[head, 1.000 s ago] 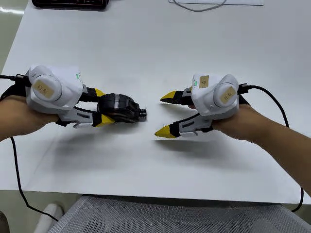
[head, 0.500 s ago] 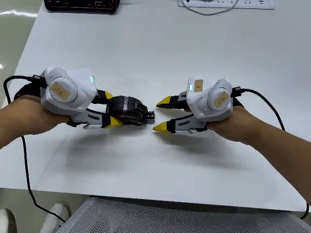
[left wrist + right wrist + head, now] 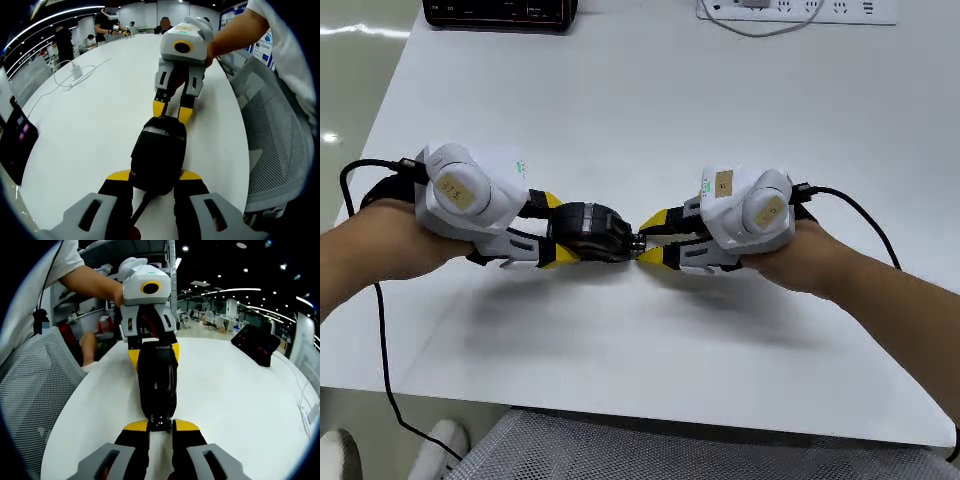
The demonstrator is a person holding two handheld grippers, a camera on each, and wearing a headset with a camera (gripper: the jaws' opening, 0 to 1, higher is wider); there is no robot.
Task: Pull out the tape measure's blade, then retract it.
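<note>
A black, rounded plastic tape measure (image 3: 592, 230) lies on its side on the white table (image 3: 720, 110), clamped across its rear half by the left gripper (image 3: 557, 228), whose yellow-tipped jaws are closed against the case. In the left gripper view the tape measure (image 3: 159, 157) fills the gap of the left gripper (image 3: 155, 175).

Just in front of the case's mouth the right gripper (image 3: 650, 237) faces it nose to nose. Its jaws are drawn narrow around the small metal end hook (image 3: 160, 422), which sits tight at the mouth, and in the right gripper view the right gripper (image 3: 161, 426) looks to pinch it from both sides.

Beyond the tape measure the table is bare and wide. Behind each gripper there is open surface too, and a black cable (image 3: 868, 222) trails back from the right one. On the near side of the tape measure the table edge is close, with a grey mesh chair (image 3: 650, 450) below it.

Far past the tape measure, a black device (image 3: 500, 12) and a white power strip (image 3: 800, 10) are cut off by the frame's top edge. The case's flanks are hidden under the left pads, and the hook is small and dark, so its exact contact is hard to make out.
</note>
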